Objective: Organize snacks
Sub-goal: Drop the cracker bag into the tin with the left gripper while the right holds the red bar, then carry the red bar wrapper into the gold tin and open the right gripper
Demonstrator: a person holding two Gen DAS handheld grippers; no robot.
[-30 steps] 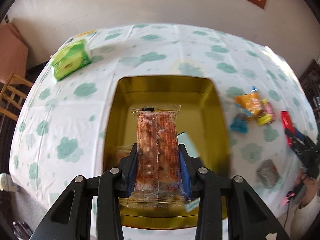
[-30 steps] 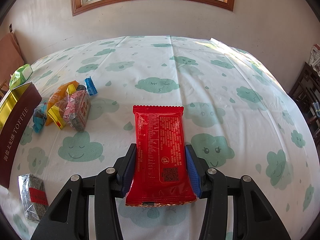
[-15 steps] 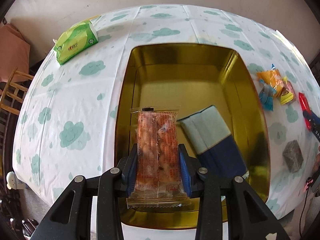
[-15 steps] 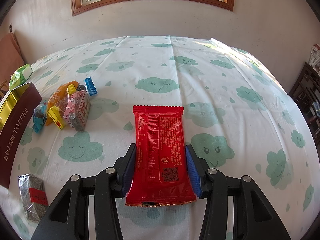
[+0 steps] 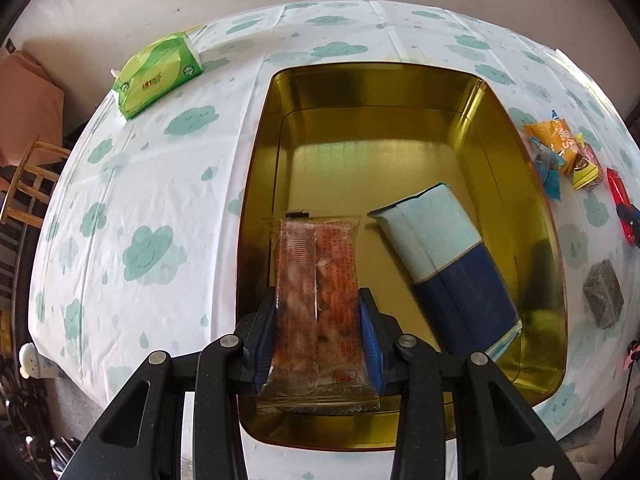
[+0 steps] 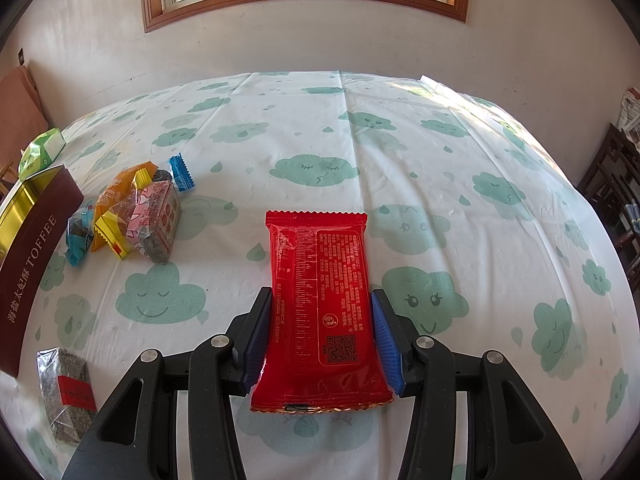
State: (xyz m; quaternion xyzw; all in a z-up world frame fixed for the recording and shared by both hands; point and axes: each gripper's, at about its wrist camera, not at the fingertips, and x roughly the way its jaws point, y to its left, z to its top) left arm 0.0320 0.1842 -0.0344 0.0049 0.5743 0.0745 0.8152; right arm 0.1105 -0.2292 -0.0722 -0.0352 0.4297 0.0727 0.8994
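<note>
Left gripper [image 5: 318,334] clamped on clear cracker pack [image 5: 317,308], held over gold tin [image 5: 516,128], near 7 o'clock corner. Blue pack [image 5: 448,268] lies inside at 4 o'clock. Right gripper [image 6: 322,338] clamped on red pack [image 6: 322,308] above tablecloth [image 6: 460,184]; snack pile [image 6: 132,216] at 10 o'clock.

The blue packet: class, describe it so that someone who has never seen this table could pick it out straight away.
Start at the gold tin on the cloud-patterned tablecloth. The blue packet lies inside it at a slant on the right side, beside the clear packet held in the left gripper. It is the only packet lying in the tin, and the only two-tone one: pale blue at its far end, navy at its near end.
</note>
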